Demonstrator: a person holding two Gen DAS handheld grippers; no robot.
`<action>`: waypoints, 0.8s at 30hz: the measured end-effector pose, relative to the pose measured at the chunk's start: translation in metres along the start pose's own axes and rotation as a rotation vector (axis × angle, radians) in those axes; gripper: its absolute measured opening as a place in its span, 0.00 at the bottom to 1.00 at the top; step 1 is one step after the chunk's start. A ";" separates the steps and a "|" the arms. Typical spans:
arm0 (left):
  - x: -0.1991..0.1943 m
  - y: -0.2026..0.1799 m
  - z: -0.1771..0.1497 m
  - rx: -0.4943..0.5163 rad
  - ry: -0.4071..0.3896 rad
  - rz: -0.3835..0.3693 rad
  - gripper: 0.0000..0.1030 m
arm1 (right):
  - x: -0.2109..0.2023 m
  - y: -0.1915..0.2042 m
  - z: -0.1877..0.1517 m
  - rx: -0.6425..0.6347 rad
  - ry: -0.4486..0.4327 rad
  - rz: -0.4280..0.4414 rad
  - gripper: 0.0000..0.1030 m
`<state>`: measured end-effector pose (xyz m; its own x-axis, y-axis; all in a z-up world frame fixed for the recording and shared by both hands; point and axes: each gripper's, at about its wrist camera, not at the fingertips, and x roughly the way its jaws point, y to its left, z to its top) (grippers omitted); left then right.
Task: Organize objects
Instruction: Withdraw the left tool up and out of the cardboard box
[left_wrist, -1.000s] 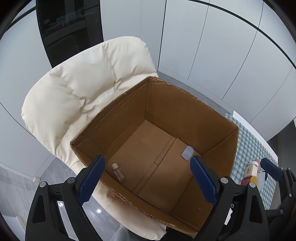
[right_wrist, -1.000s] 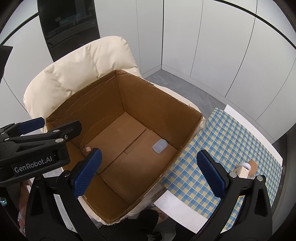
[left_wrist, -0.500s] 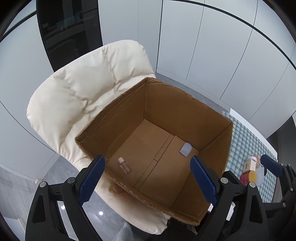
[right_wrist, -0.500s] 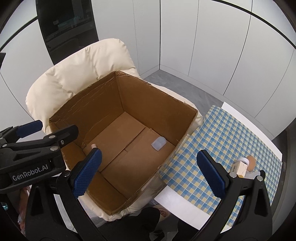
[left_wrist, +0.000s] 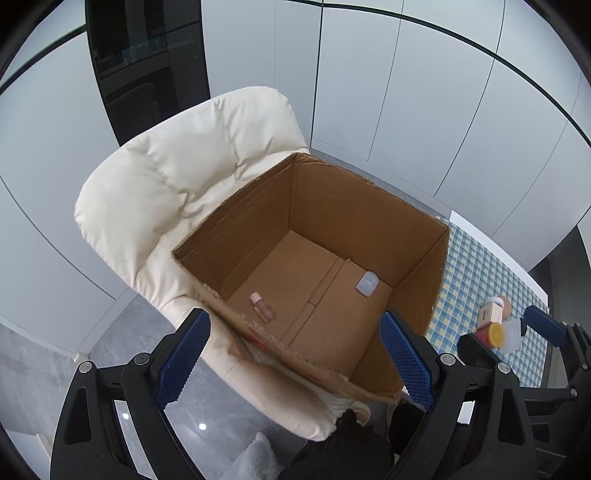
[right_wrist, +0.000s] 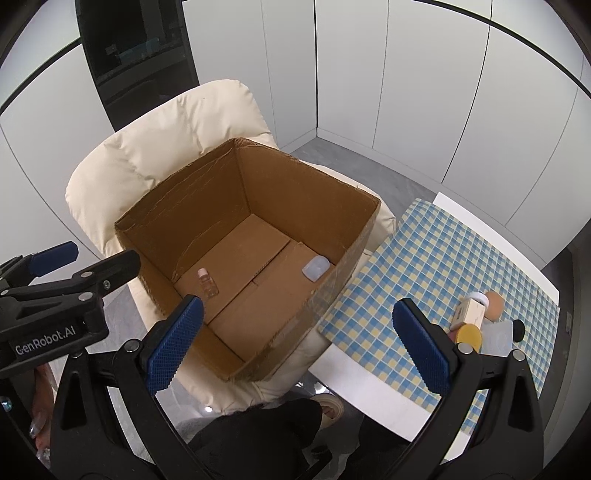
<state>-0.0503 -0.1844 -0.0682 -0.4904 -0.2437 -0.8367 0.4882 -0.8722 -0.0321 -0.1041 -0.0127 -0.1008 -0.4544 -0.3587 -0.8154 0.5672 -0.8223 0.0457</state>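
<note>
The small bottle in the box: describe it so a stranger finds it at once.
Start at the open cardboard box on the cream padded chair. On its floor lies the small bottle, clear with a pink cap; its only neighbour, a pale translucent case, is flat and squarish.

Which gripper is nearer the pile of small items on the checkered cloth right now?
Right. The right gripper hangs between the cardboard box and the pile, its right finger beside the items. The left gripper sits over the box's far side.
</note>
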 end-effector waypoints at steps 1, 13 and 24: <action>-0.003 0.000 -0.002 0.001 -0.001 -0.001 0.91 | -0.004 0.000 -0.002 -0.001 -0.002 -0.003 1.00; -0.038 0.000 -0.033 0.024 -0.002 -0.014 0.91 | -0.038 -0.006 -0.036 0.029 -0.011 -0.005 1.00; -0.065 0.009 -0.064 0.032 -0.002 -0.004 0.91 | -0.077 0.001 -0.063 0.026 -0.034 0.009 1.00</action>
<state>0.0326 -0.1494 -0.0496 -0.4939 -0.2409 -0.8355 0.4628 -0.8863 -0.0180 -0.0252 0.0416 -0.0744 -0.4726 -0.3806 -0.7949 0.5533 -0.8302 0.0685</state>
